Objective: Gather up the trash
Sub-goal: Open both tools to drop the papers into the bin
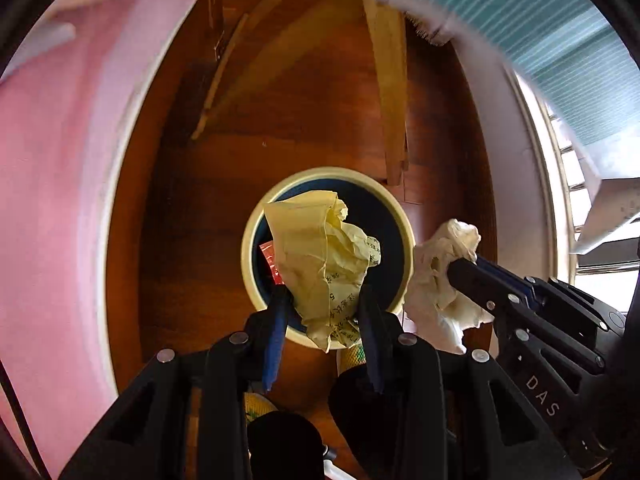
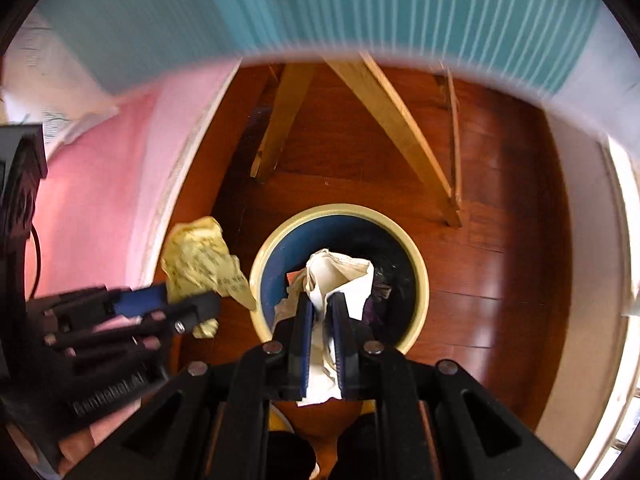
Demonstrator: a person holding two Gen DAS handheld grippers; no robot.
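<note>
Deposit step: both loads held over the bin [image 1: 406, 236].
Left hand-held gripper [image 1: 324, 312] clamped the yellow wrapper [image 1: 320, 248]; right hand-held gripper [image 2: 322, 320] clamped the white paper [image 2: 340, 276]. Next, judged: release both.

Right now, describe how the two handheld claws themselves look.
Both look alike: the left claw and right claw have matte black angular plastic frames with triangular cutouts, silver round rivets at the joints, and flat blue finger pads. Embossed lettering marks the right claw's side, reading "DAS" in the left wrist view.

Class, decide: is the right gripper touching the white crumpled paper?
Touching. The right wrist view shows the right gripper with both fingers pressed against the white crumpled paper held between them.
</note>
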